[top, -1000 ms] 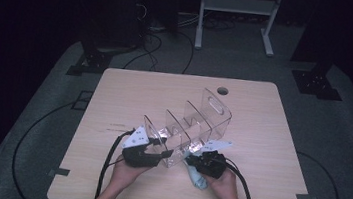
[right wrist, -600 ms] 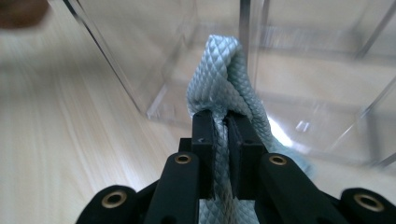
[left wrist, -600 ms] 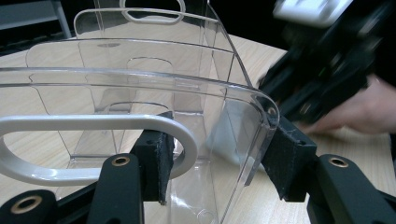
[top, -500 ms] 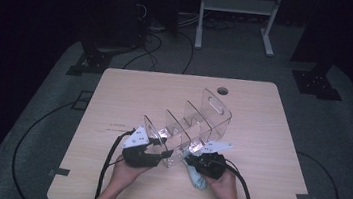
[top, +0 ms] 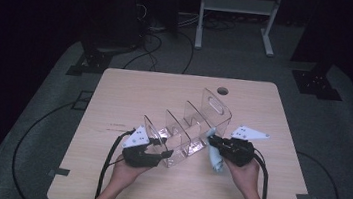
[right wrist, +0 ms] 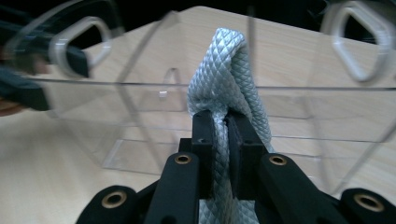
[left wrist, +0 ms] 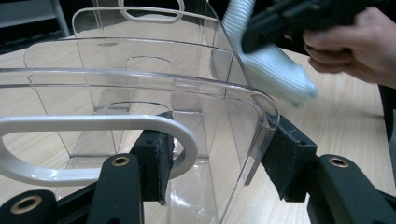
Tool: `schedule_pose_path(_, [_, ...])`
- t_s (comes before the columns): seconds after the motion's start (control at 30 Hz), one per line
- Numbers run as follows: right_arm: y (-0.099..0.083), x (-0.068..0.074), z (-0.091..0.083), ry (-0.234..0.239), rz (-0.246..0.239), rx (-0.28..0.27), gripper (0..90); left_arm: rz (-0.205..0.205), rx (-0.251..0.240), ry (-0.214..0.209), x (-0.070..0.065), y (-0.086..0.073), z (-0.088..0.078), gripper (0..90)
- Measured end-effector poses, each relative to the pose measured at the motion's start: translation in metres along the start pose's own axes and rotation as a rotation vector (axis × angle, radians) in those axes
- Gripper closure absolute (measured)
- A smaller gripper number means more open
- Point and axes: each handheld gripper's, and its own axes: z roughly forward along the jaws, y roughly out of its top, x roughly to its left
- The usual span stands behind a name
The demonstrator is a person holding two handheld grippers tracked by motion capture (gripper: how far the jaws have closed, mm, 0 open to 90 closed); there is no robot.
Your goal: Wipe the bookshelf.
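1. High view: a clear acrylic organizer (top: 188, 131) with upright dividers lies on the wooden table (top: 130, 89), between the person's two hands.
2. Left gripper (top: 160, 155) pinches the organizer's near end wall; in the left gripper view one pad (left wrist: 156, 161) sits inside the wall and the other outside.
3. Right gripper (top: 211, 140) is pressed together on a light blue cloth (top: 215, 159), which hangs beside the organizer's right side wall.
4. Right gripper view: the cloth (right wrist: 231, 74) rises folded from between the jaws, close before the clear wall.

One clear rack (top: 188, 131), one cloth (top: 215, 158), one table (top: 130, 89), two tools.
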Motion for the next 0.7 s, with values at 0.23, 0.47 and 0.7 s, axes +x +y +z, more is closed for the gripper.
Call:
schedule_pose_path(0.23, [-0.026,-0.015,0.028,-0.018,0.043,0.104,82.1,0.001,0.004,0.001,0.0,0.0,0.0,46.5])
schedule_pose_path(0.47, [-0.039,-0.016,0.04,-0.009,0.053,0.159,82.0,0.0,0.003,0.0,-0.001,0.0,0.0,46.5])
schedule_pose_path(0.7, [-0.036,-0.013,0.036,-0.013,0.037,0.137,82.0,-0.002,0.01,0.001,-0.005,-0.001,-0.004,46.4])
